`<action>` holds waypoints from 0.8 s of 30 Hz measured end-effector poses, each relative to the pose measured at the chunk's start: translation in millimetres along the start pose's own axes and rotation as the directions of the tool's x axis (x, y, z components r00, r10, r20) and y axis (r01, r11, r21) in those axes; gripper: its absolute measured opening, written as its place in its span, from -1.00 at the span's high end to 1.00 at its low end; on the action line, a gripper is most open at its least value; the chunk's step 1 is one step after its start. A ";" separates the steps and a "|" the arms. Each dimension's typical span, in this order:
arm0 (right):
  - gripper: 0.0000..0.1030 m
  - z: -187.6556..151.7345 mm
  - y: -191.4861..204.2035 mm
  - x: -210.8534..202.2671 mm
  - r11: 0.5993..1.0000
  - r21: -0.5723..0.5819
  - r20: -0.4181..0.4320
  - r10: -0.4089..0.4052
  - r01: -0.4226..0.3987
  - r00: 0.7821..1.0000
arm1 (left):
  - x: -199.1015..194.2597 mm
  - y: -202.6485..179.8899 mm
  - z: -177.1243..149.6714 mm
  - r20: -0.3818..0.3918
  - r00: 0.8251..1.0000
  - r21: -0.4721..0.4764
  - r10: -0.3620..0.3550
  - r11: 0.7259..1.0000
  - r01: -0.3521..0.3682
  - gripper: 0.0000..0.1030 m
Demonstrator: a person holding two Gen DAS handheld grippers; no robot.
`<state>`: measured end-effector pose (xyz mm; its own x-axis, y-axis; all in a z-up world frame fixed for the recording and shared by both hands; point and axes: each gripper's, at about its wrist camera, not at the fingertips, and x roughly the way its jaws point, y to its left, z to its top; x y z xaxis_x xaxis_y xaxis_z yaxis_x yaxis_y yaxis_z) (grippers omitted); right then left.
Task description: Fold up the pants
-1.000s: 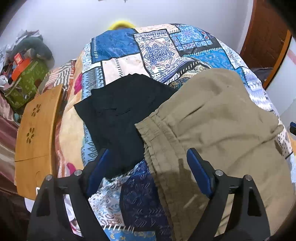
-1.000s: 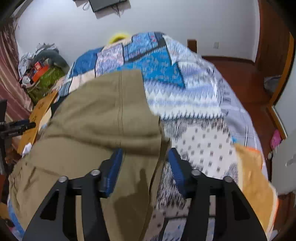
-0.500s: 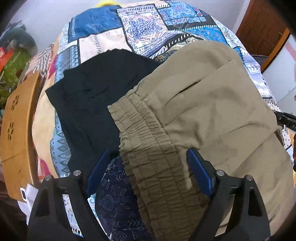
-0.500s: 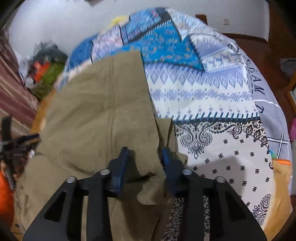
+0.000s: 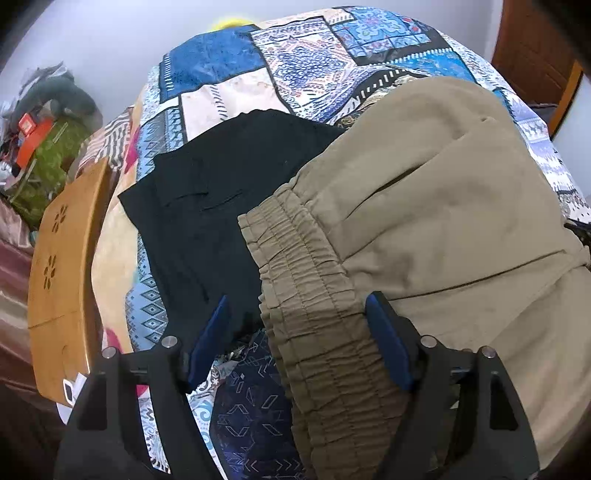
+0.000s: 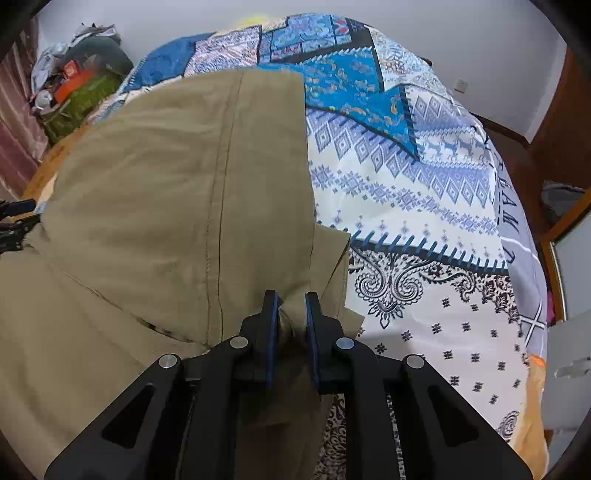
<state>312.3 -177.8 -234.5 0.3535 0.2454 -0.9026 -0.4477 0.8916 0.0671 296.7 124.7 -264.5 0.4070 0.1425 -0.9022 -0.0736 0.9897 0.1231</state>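
Right gripper (image 6: 291, 306) clenched on a bunched edge of the khaki pants (image 6: 177, 184) lying centre-frame on the bed (image 6: 424, 206), left gripper (image 5: 295, 325) spread wide over the elastic waistband (image 5: 306, 288); cloth looks light, limp, so I grip seams.

A bed under a blue-and-white patchwork quilt (image 6: 424, 192) fills the room; plain white walls (image 6: 443, 33), a brown wooden door (image 5: 532, 55), reddish wooden floor (image 6: 517, 173).
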 end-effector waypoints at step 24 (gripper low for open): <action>-0.03 95.1 -4.5 -65.8 0.998 0.053 0.292 0.013 -0.030 0.956 | 7.6 62.2 69.5 0.007 0.997 -0.160 -0.074 0.984 0.074 -0.57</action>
<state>369.1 -161.7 -134.9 0.5720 0.3574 -0.7383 -0.4138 0.9029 0.1165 358.5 188.5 -234.9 0.4179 0.0693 -0.9058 -0.1879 0.9821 -0.0116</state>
